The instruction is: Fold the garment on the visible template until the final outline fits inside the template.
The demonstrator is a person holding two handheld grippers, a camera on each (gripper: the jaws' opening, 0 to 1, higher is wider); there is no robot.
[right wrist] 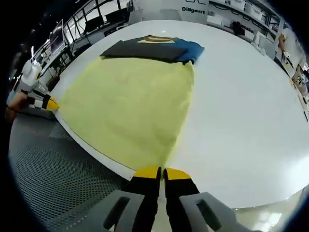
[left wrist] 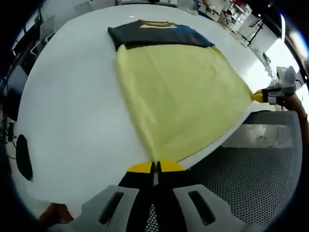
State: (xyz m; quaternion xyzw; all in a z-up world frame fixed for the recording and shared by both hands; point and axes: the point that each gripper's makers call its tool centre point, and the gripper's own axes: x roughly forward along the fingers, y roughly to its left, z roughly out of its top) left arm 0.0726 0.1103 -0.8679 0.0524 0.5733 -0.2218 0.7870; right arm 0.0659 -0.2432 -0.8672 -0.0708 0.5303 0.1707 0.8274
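- Garment (left wrist: 178, 92) is seen laid flat on the white table (left wrist: 72, 106), a yellow body with a dark band and a striped collar at the far end and a blue patch at one far corner; its near hem lies along the table edge, above a perforated grey surface (left wrist: 260, 159).
- Left gripper (left wrist: 155, 166) is seen with its yellow-tipped jaws pressed together on the near corner of the hem; the cloth appears pinched between them, though the bite itself is hidden by the tips.
- Right gripper (right wrist: 161, 172) is likewise closed at the opposite near corner of the hem, the yellow fabric running up to its tips; in the left gripper view it is seen at the far right edge of the cloth (left wrist: 263, 95), and in the right gripper view the left one is seen at the far left edge (right wrist: 48, 103).
- No template outline can be made out on the table; whether one lies under the cloth cannot be told.
- Fabric is judged light, soft and limp; sagging between the two held corners is to be expected if lifted; slipping is judged unlikely on so shallow a pinch only if tension is kept even.
- Hem corners are judged the proper holds, so that the lower half may be carried over toward the collar in one fold.
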